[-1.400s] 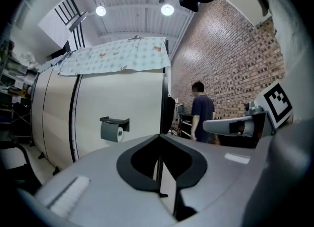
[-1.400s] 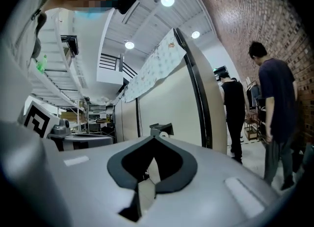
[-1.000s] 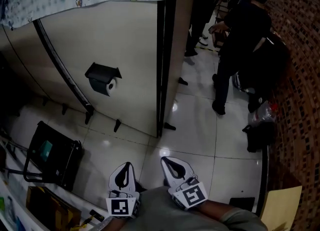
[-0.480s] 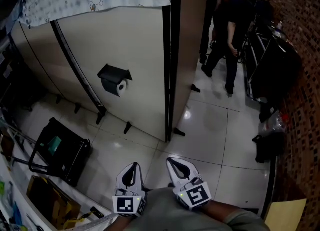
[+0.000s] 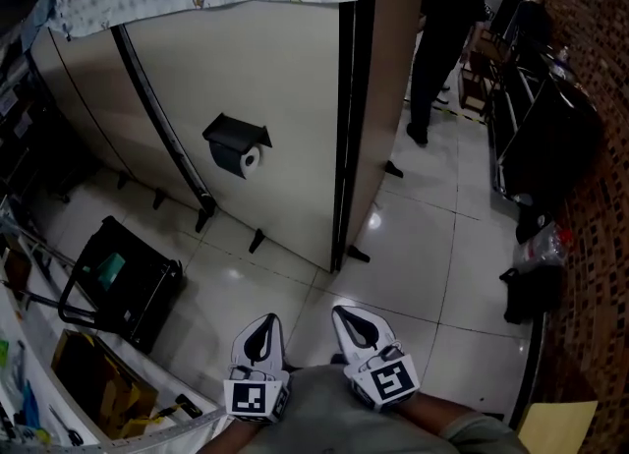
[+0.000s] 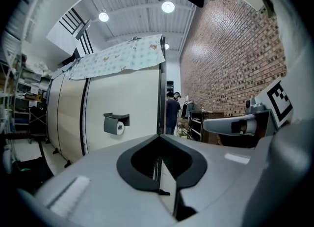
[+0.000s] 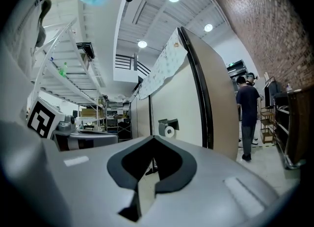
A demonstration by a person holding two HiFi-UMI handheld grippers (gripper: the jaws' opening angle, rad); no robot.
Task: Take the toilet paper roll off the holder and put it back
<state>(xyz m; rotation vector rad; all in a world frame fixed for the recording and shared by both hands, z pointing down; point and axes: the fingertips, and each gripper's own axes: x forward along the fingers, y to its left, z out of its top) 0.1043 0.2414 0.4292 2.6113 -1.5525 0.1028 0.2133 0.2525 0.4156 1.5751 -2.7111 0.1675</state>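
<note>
**Both tongs together and empty, far from the roll**

The left tongs (image 5: 264,324) and right tongs (image 5: 350,316), side by side at 6 o'clock in the head view, were pressed together with nothing between them, above the glossy pale tiled floor (image 5: 413,246). The white toilet paper roll (image 5: 250,158) sat in its black lidded wall holder (image 5: 236,133) on the beige partition panel (image 5: 280,69), at 11 o'clock from the tongs and well apart. A person in dark clothes (image 5: 442,29) stood at 1 o'clock.

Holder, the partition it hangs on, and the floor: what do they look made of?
Holder: apparently matte black metal or plastic; dark, no shine, thin flat lid.
Partition: smooth beige panel, perhaps laminate; even sheen, black edge trim.
Floor: glossy tiles, likely ceramic; grout lines, bright reflections.
</note>
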